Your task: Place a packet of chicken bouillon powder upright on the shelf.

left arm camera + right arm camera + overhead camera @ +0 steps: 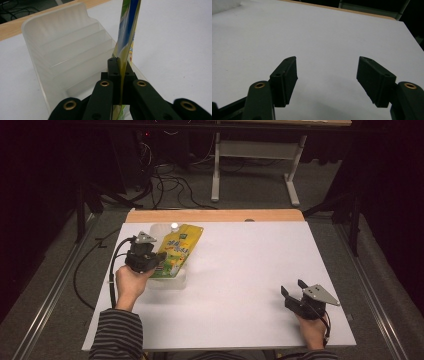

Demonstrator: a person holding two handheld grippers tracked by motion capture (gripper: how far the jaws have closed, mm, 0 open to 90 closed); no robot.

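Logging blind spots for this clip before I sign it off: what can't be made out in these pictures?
- Yellow pouch: printed text too small in the high view; in the left gripper view it is edge-on, cut off by the top edge.
- Pouch bottom: hidden by the left gripper and its jaws.
- Translucent slotted rack: its near end is hidden behind the left gripper.
- Right gripper: open over bare table; whether it touches the table is unclear.
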